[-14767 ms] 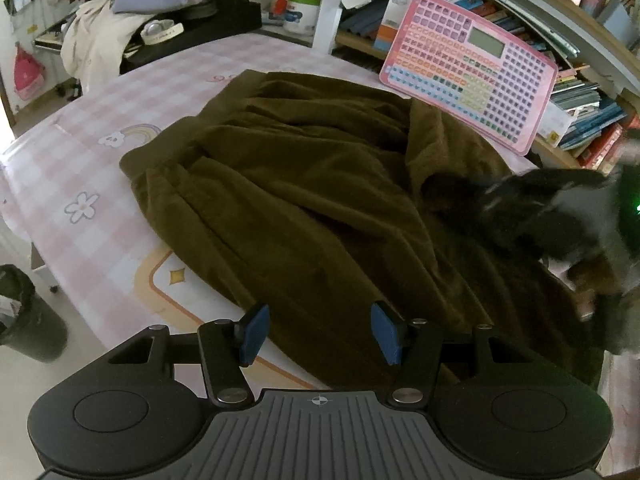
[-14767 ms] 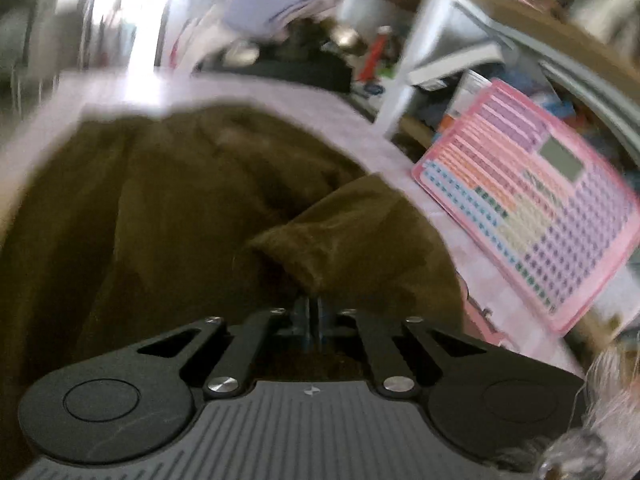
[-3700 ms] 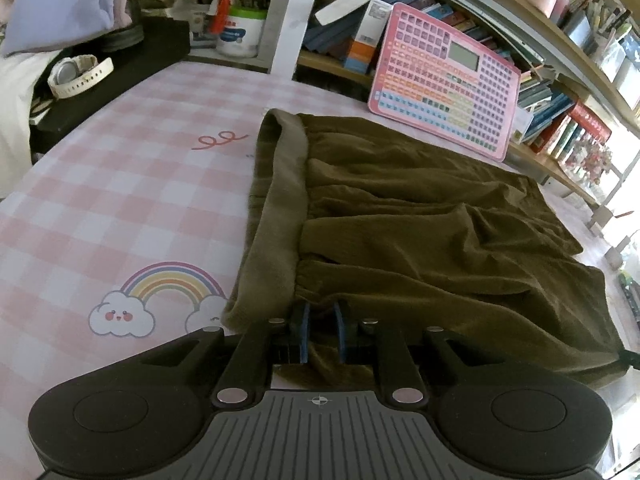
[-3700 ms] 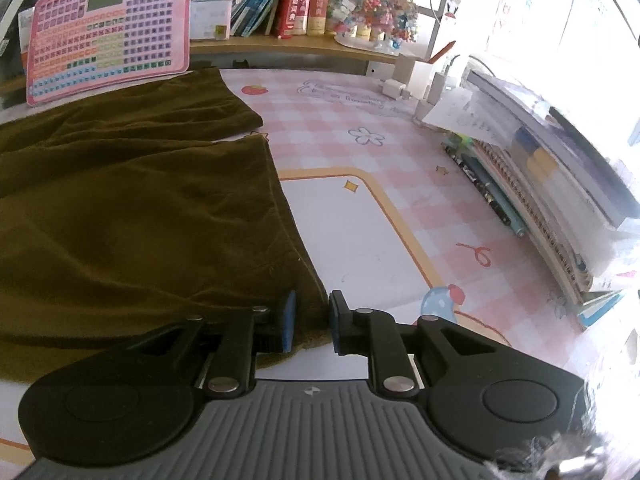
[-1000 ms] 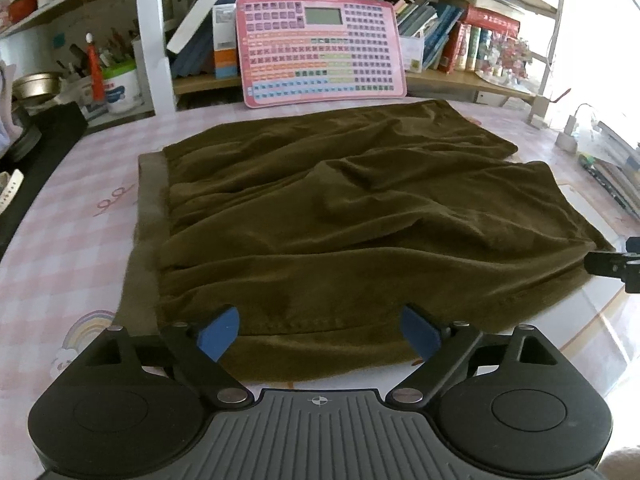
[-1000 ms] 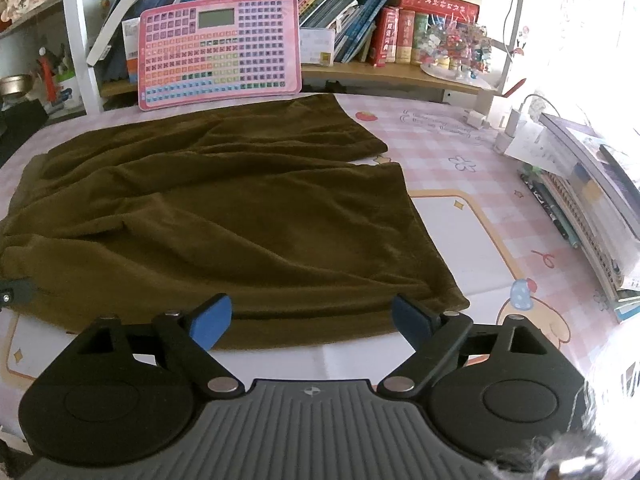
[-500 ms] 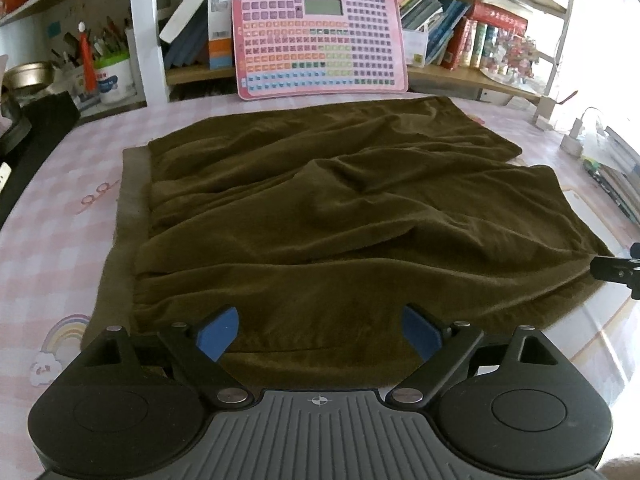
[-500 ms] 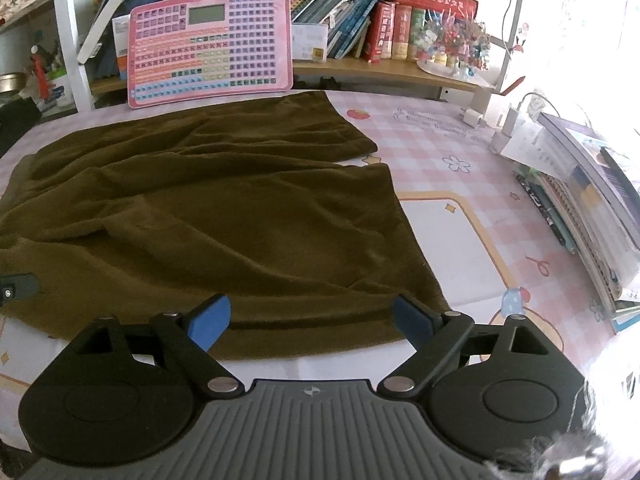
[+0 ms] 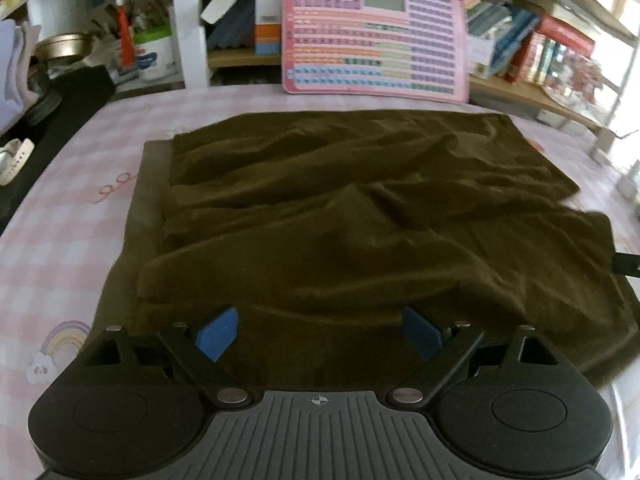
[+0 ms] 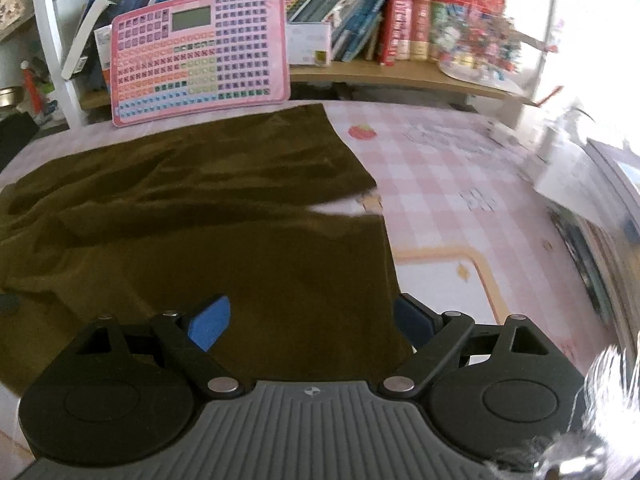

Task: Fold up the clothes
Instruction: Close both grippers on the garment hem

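Observation:
Dark olive-brown shorts (image 9: pixel 340 216) lie spread flat on the pink checked table (image 9: pixel 72 216), waistband (image 9: pixel 132 220) to the left and leg hems to the right. My left gripper (image 9: pixel 318 334) is open, above the near edge by the waistband end, holding nothing. The shorts also show in the right wrist view (image 10: pixel 224 216). My right gripper (image 10: pixel 310 322) is open above the near leg's hem corner, holding nothing. A tip of the right gripper shows at the left wrist view's right edge (image 9: pixel 626 264).
A pink toy keyboard (image 9: pixel 376 36) leans on the bookshelf behind the shorts; it also shows in the right wrist view (image 10: pixel 200 56). Books and clutter fill the shelves (image 10: pixel 400 20). A black object (image 9: pixel 64 108) sits far left. Stacked books (image 10: pixel 600 220) line the right.
Both grippers have moved forward and lower over the shorts' near edge. Both stay open. The shorts have not moved.

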### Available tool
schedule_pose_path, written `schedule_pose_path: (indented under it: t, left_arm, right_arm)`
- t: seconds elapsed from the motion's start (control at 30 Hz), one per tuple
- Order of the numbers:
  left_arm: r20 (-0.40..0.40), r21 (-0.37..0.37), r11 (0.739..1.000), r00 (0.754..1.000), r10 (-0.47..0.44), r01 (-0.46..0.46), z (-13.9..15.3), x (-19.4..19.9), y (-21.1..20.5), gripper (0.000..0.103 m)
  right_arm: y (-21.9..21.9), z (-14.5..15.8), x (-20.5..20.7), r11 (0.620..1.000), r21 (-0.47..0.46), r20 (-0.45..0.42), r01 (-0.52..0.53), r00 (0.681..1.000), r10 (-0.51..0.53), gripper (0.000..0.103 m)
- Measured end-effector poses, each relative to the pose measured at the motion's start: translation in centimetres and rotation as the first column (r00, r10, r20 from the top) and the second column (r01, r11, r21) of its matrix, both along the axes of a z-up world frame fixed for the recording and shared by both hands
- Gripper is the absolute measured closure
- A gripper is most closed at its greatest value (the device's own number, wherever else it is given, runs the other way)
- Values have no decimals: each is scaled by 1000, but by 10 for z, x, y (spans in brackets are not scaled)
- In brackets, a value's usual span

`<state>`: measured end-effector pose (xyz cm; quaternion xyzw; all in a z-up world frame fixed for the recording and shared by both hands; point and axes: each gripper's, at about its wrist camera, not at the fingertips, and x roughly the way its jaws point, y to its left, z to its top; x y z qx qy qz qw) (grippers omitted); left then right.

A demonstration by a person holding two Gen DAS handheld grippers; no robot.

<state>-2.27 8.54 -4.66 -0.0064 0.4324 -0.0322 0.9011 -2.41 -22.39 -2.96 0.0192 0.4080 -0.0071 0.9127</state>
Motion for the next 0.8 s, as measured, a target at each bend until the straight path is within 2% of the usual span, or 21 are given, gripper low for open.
schedule_pose_path:
  t: [0.3,0.67,0.8]
  left_arm:
    - [16,66,995,997,76,-77,14,39,-2,11]
    - [61,164,982,995,80,-89,21,84,5,11]
    - [77,174,981,994,78,-90,23,101,12,11]
  right_arm:
    - [-35,-2,84,981,-7,25,-193,981,193,14]
    - [-45,1,175,921,8,75,-389,919,388,14]
    - [-47,4,208,902,-3,94,-432,898,430,14]
